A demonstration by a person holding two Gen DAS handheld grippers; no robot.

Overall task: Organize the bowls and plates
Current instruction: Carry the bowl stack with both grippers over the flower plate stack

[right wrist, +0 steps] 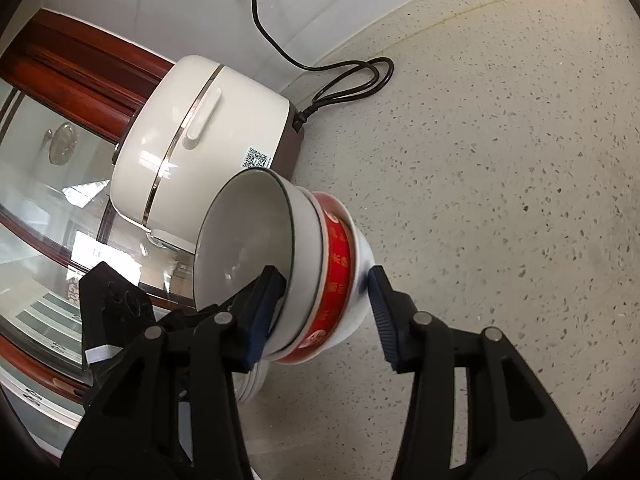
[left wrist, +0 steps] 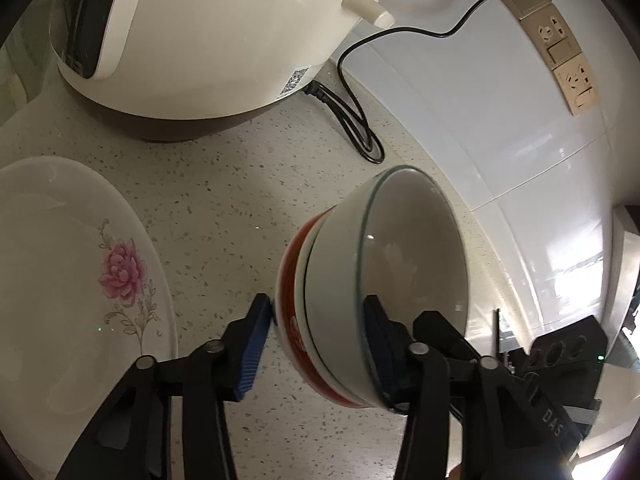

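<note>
A stack of nested bowls is held between both grippers above the speckled counter: a white bowl with a dark rim (left wrist: 416, 248) sits inside a red patterned bowl (left wrist: 290, 320). My left gripper (left wrist: 320, 332) is shut on the stack, one finger inside the white bowl, one against the red bowl's outside. In the right wrist view the white bowl (right wrist: 248, 236) and red bowl (right wrist: 338, 276) show again. My right gripper (right wrist: 330, 300) grips the same stack the same way. A white plate with a pink flower (left wrist: 80, 272) lies at the left.
A white rice cooker (left wrist: 208, 32) stands at the back; it also shows in the right wrist view (right wrist: 200, 136). Its black cord (left wrist: 360, 120) loops on the counter to wall sockets (left wrist: 552, 32). A glass-fronted wooden cabinet (right wrist: 48, 160) is on the left.
</note>
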